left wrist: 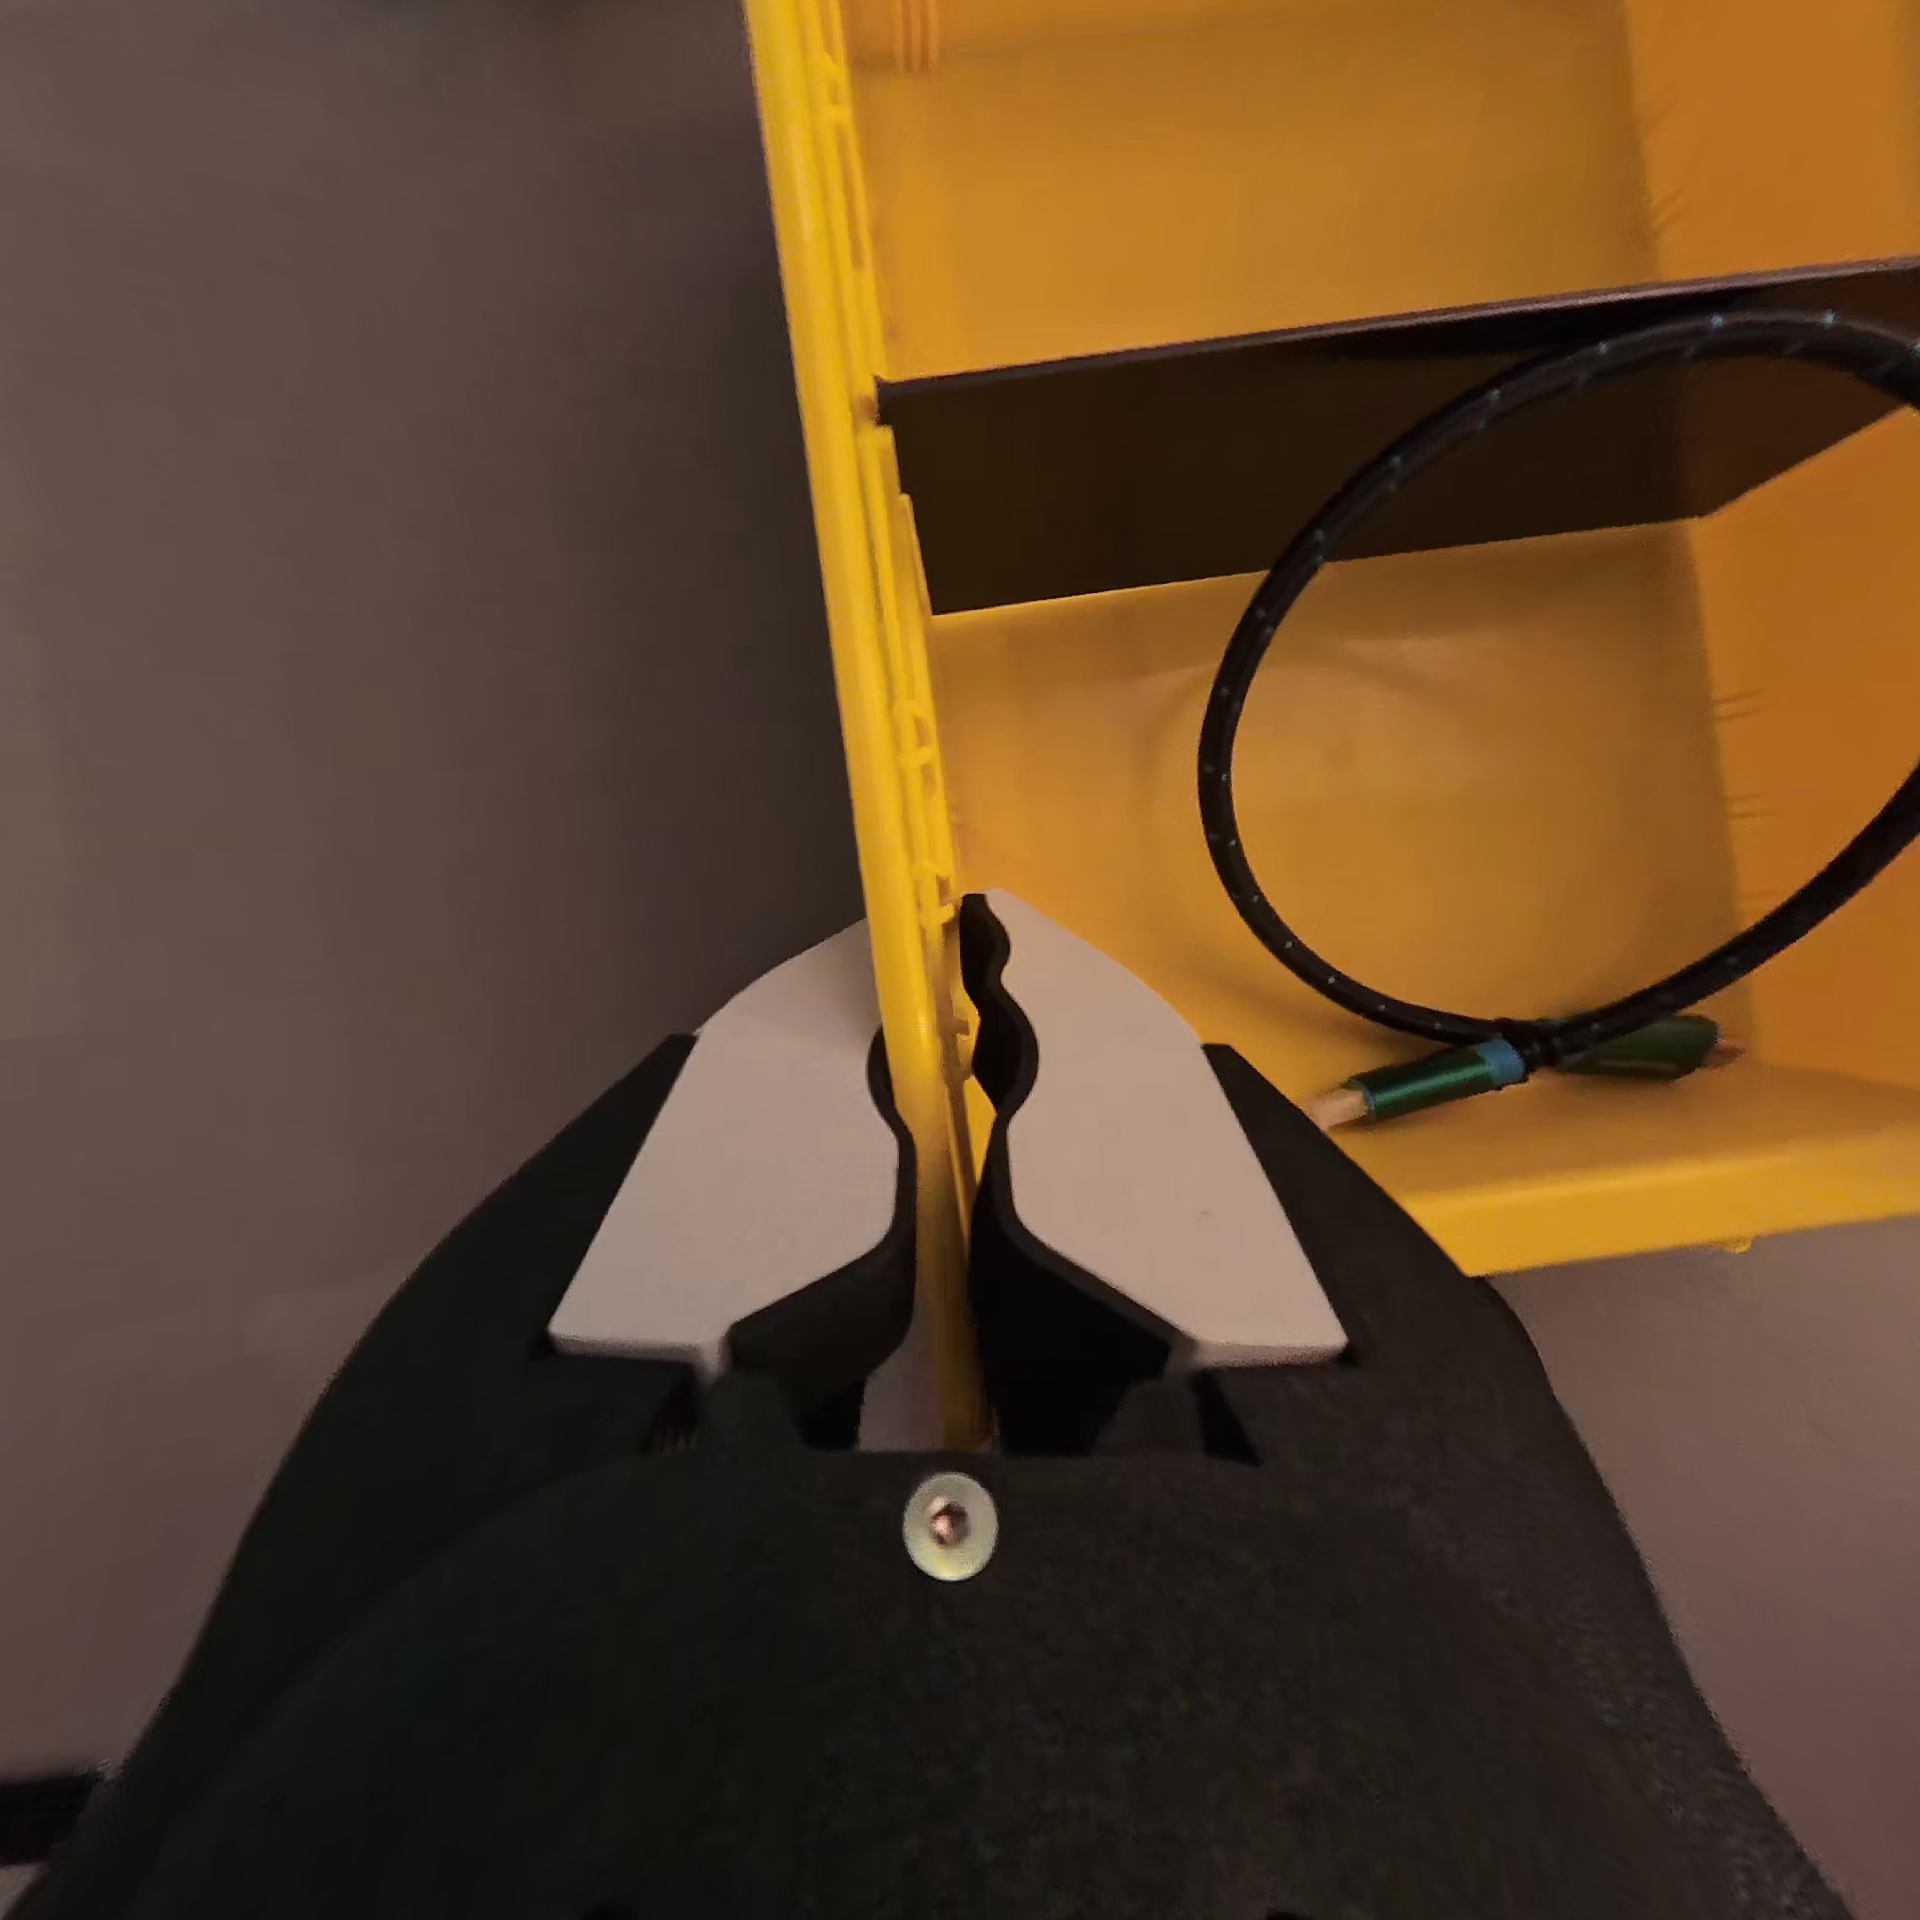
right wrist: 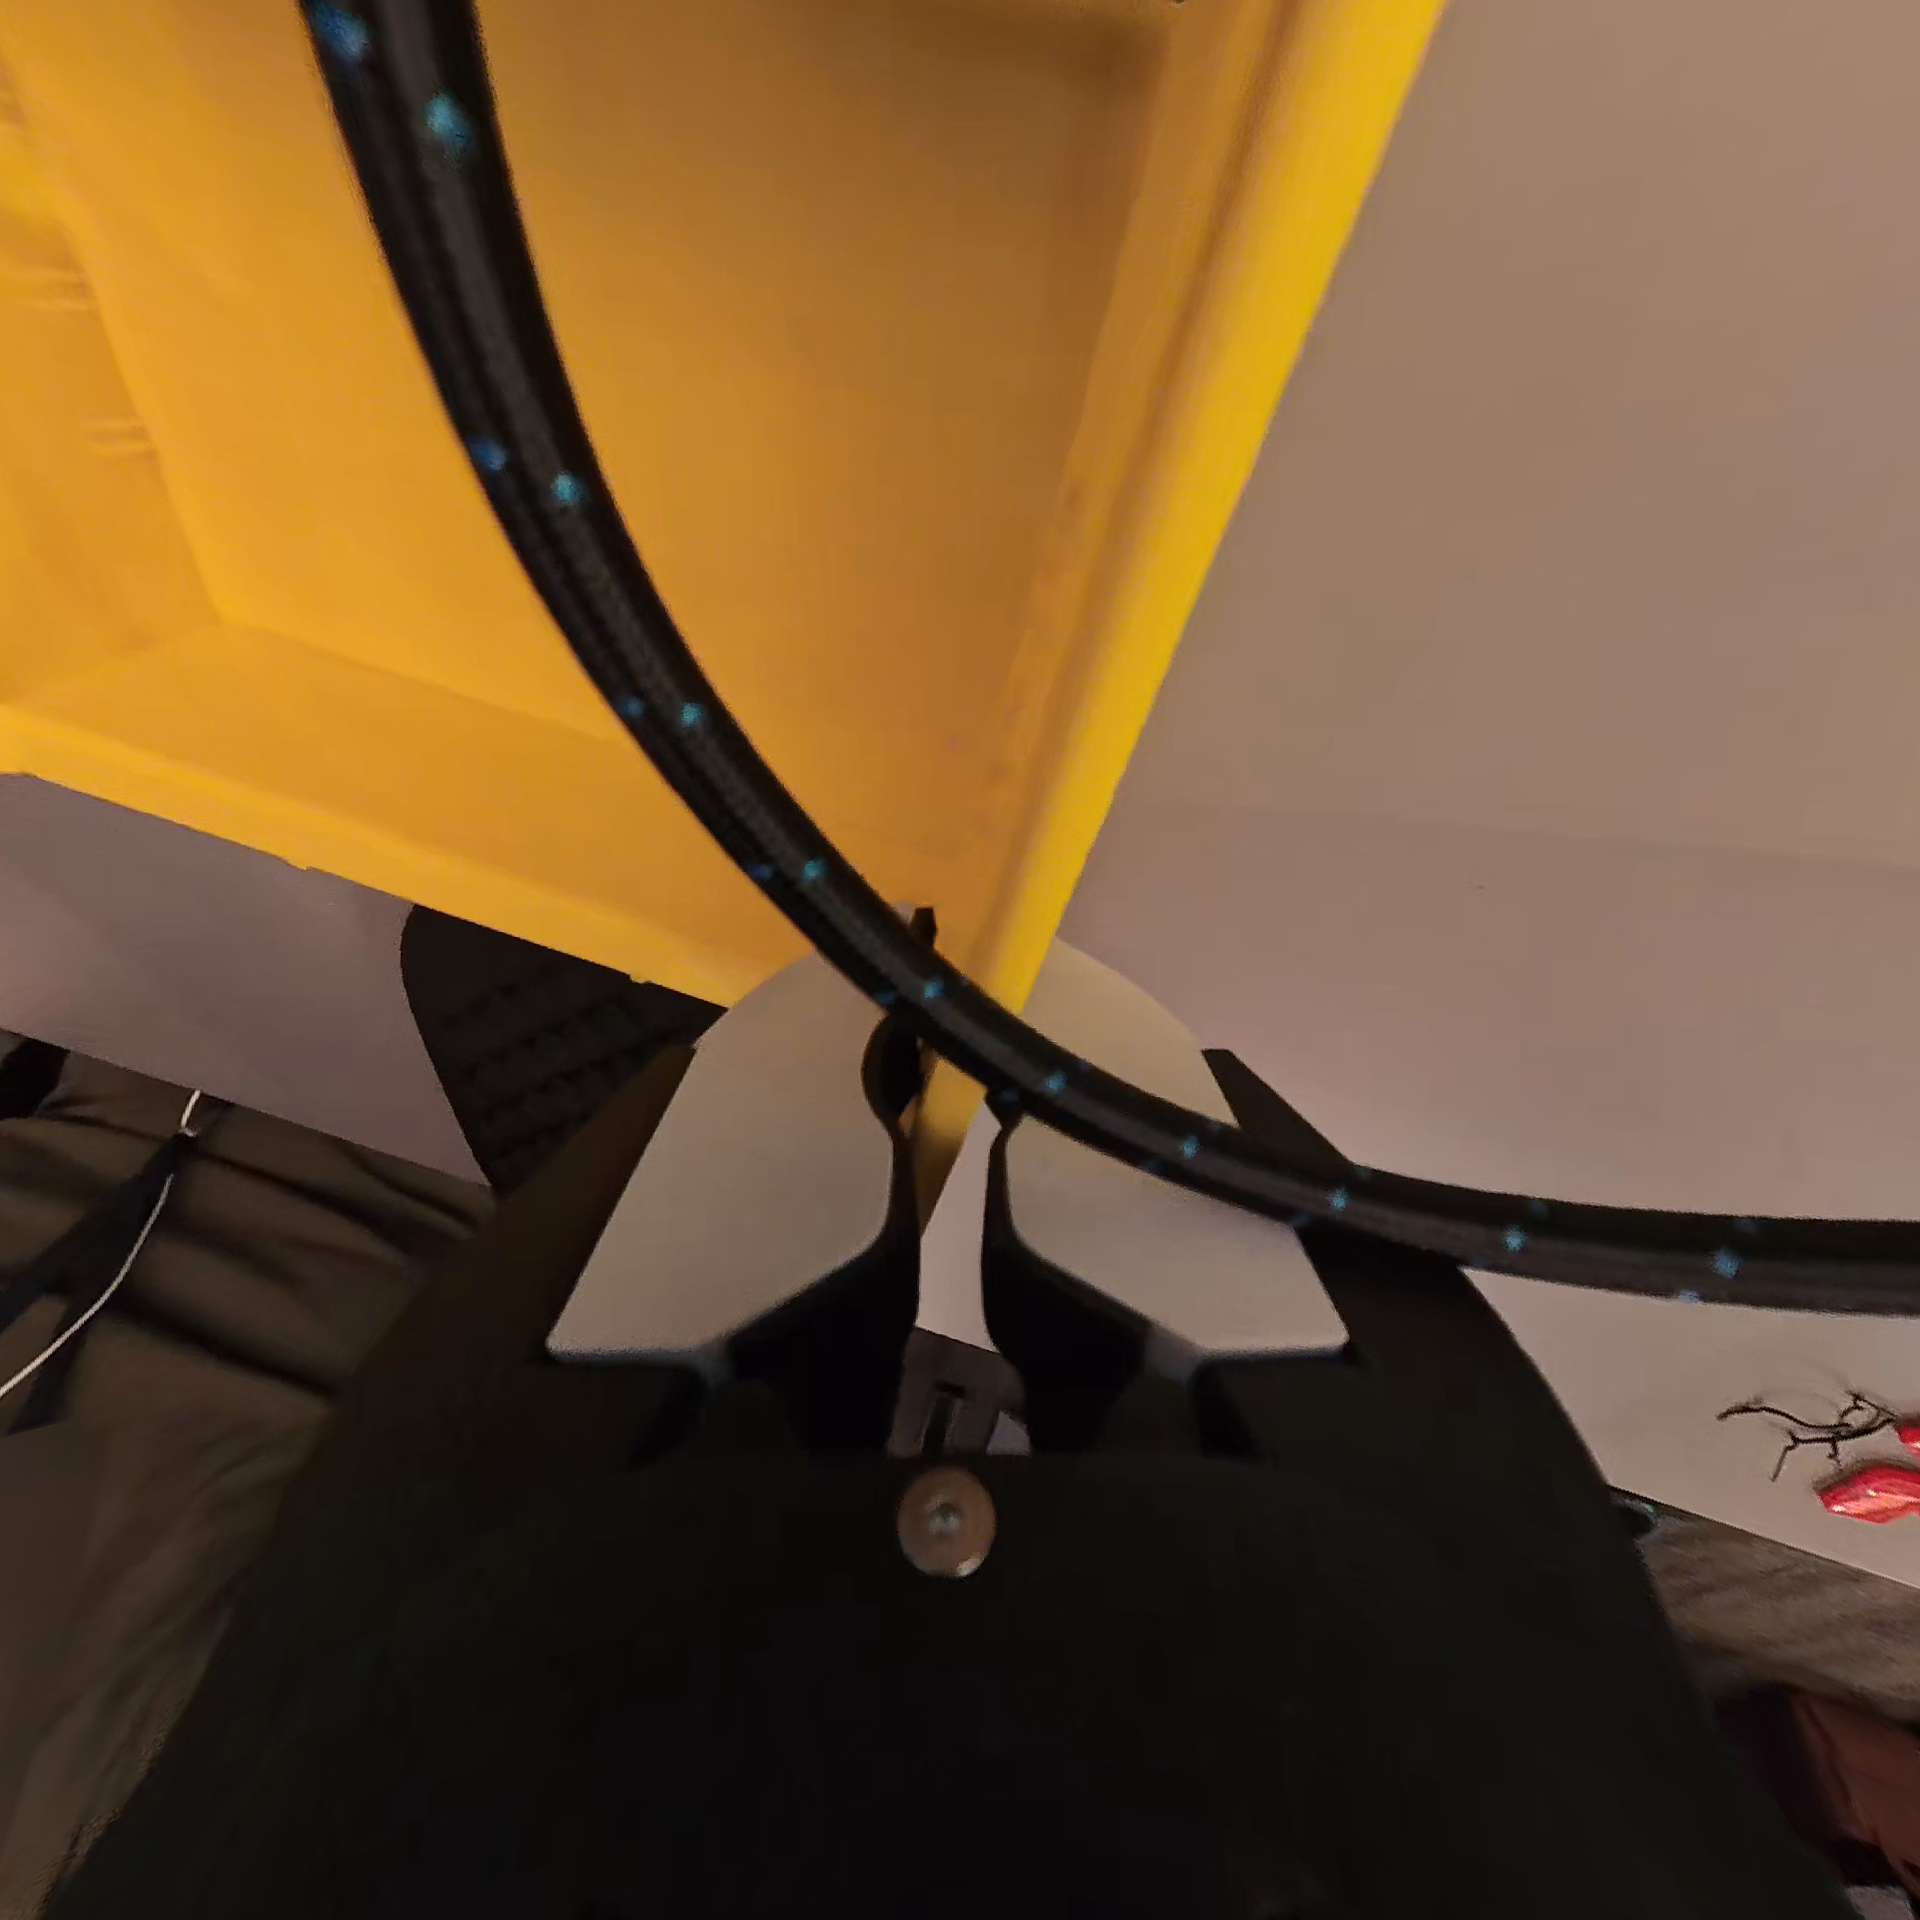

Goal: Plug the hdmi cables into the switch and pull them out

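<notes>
Black HDMI cable (left wrist: 1236, 665) looped inside the yellow bin (left wrist: 1299, 208), off to the right of the left gripper (left wrist: 951, 997). Clamped on the bin's side wall. Right gripper (right wrist: 940, 1049) pinching the other wall, cable draped across its fingertips.

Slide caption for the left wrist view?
Left gripper clamped on yellow bin wall; braided HDMI cable coiled inside.

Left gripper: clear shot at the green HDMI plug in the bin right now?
Probably not yet: the left gripper is shut on the yellow bin's wall. The green plug lies uncovered inside, so releasing should free the way.
</notes>
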Available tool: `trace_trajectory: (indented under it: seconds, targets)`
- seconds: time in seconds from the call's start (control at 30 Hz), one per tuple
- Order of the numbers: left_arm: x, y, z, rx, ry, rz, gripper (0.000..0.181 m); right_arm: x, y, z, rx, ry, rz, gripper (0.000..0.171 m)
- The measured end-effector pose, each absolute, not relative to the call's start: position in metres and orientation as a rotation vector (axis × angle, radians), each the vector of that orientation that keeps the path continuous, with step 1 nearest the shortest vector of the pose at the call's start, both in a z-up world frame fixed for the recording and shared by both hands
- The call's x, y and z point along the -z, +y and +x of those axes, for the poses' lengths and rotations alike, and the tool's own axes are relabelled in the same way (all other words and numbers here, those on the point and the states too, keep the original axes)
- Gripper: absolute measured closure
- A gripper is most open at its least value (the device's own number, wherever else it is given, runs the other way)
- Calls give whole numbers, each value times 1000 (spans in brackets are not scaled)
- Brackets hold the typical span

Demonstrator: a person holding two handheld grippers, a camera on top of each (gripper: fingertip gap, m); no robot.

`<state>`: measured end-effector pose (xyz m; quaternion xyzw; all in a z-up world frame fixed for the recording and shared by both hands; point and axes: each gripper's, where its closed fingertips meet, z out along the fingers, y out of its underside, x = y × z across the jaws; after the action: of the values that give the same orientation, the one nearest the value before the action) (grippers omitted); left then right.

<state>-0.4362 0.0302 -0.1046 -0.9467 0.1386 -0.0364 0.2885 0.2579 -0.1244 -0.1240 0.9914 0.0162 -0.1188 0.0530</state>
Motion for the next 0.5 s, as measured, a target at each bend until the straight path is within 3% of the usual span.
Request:
trace_trajectory:
  seconds: [0.5]
  targets:
    - [108, 16, -337, 0, 626, -2476, 169, 122, -125, 215, 325, 232, 2925, 162]
